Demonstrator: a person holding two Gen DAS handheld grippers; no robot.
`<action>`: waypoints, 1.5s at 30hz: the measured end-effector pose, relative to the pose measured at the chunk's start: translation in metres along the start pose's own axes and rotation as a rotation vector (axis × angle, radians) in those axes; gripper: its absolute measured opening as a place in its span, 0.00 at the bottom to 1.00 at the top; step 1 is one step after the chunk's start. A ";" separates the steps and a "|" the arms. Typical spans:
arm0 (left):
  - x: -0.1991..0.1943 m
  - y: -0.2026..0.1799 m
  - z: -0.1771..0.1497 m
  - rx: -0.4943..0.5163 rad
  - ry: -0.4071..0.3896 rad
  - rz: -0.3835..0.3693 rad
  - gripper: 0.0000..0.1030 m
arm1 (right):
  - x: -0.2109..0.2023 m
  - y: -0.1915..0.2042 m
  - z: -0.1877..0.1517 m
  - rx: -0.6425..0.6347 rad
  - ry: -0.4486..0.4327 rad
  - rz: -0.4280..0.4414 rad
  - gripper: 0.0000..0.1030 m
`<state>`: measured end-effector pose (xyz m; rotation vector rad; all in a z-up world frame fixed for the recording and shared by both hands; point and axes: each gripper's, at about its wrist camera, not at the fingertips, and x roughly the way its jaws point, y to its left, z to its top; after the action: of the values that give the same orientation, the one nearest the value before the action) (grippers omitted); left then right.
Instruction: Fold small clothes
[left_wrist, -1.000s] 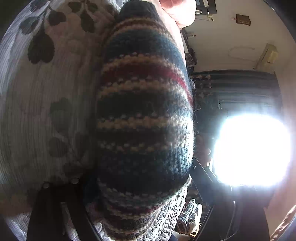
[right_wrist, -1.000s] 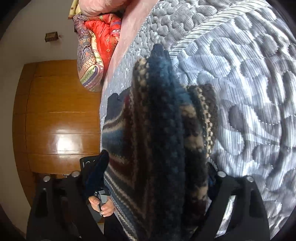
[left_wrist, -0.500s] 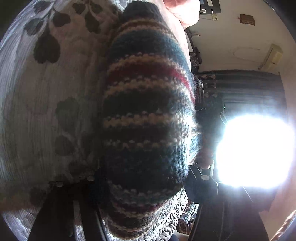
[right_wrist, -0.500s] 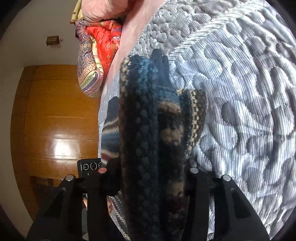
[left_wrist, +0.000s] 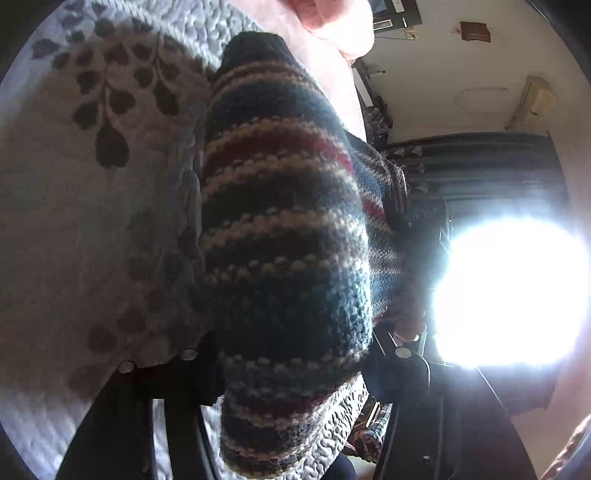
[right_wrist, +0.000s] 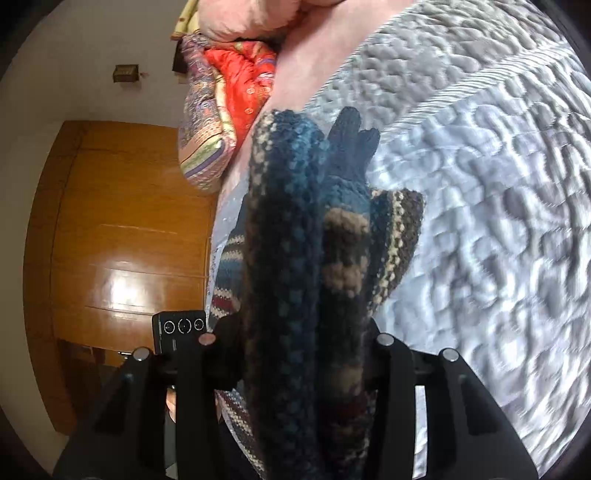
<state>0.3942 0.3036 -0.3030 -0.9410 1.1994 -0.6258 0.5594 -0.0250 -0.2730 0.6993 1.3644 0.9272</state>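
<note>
Garment: striped knit piece (right_wrist: 295, 280), frame centre in both views, bunched over the quilted bedspread (right_wrist: 498, 184).
Right gripper (right_wrist: 295, 339): clamped on its thick folds.
Left gripper (left_wrist: 291, 356): clamped on another edge.
Progress: seemingly mid-fold; laying flat, releasing left.

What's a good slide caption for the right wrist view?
Right gripper clamps bunched striped knit garment above grey quilted bedspread.

Striped knit garment (left_wrist: 288, 236): fills the left wrist view, lower end cut by the frame edge; hides the left gripper's fingertips. Window (left_wrist: 513, 291): overexposed, nothing readable. Right gripper (right_wrist: 306, 354): finger pads buried in bunched knit. Quilted bedspread (right_wrist: 498, 221): blurred at right, possibly motion.
</note>
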 end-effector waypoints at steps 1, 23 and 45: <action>-0.005 0.000 -0.003 0.003 -0.003 0.002 0.56 | 0.002 0.007 -0.004 -0.004 0.000 0.009 0.40; -0.129 0.109 -0.138 -0.156 -0.072 -0.002 0.56 | 0.160 0.055 -0.136 0.045 0.206 0.070 0.41; -0.152 0.069 -0.187 -0.062 -0.181 -0.089 0.74 | 0.123 0.102 -0.162 -0.196 -0.002 -0.245 0.10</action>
<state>0.1687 0.4128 -0.3023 -1.0851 1.0251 -0.5640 0.3806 0.1158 -0.2634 0.3740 1.3034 0.8489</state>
